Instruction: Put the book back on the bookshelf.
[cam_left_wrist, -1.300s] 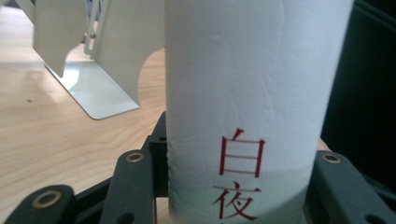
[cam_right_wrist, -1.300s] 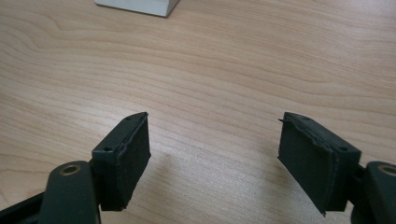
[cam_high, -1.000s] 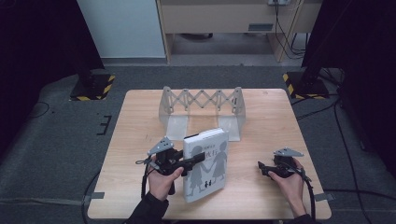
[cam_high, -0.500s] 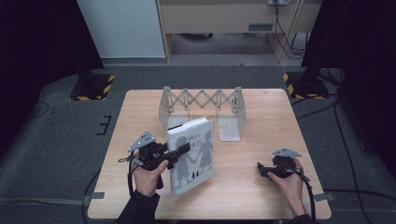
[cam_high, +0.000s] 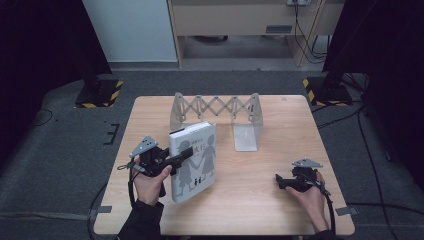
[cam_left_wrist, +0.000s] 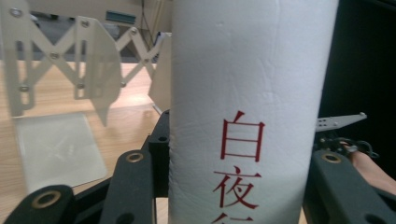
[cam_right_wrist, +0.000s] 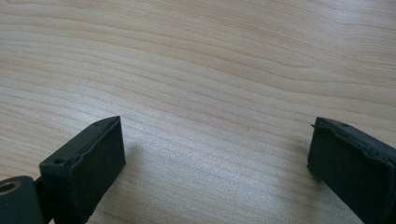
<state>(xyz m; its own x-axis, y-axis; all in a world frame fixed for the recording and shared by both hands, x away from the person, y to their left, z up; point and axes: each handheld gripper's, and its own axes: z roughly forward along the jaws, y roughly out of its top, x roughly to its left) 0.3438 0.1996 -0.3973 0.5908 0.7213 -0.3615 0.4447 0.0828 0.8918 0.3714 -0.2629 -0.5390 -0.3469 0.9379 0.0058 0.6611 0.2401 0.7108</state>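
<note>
Pale wooden tabletop (cam_high: 280, 125) on dark carpet: your left gripper (cam_high: 182, 155) clamps the spine of a white hardcover book with red characters and two grey figures on its cover (cam_high: 197, 157), held upright at the table's left-centre, just in front of a white metal expandable accordion bookrack (cam_high: 215, 107). The book looks stiff, fairly heavy and smooth, so keep hold across the spine (cam_left_wrist: 247, 107), near mid-height. Your right gripper (cam_high: 280, 181) rests near the right edge, its jaws having just been opening, wide apart now with nothing between them.
</note>
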